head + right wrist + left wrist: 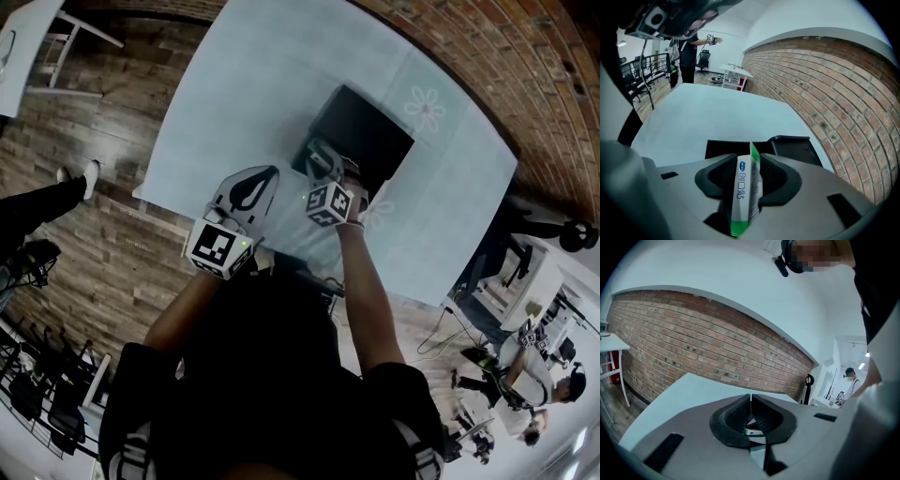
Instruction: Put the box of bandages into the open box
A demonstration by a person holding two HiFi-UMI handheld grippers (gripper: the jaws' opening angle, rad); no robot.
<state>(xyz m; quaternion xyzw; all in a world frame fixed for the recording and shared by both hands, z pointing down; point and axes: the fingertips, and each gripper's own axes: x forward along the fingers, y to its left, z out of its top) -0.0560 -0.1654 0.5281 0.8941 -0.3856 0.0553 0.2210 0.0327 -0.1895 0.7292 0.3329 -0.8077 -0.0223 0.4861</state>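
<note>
The bandage box (744, 187), white with a green end and blue print, stands on edge between the jaws of my right gripper (751, 159). It leans against the right pad, with a dark gap on the left side, so the jaws are open around it. Just beyond the jaw tips lies the black open box (736, 146), its lid (794, 147) folded back to the right. In the head view my right gripper (330, 173) hangs over the near edge of the black box (366, 131). My left gripper (246, 192) is beside it at the left, its jaws (750, 399) shut on nothing.
The black box sits on a pale blue table (253, 84) with a flower print (427, 108). A brick wall (834, 84) runs behind the table. A white side table (19, 47) and a person's legs (42, 202) are on the wooden floor at the left.
</note>
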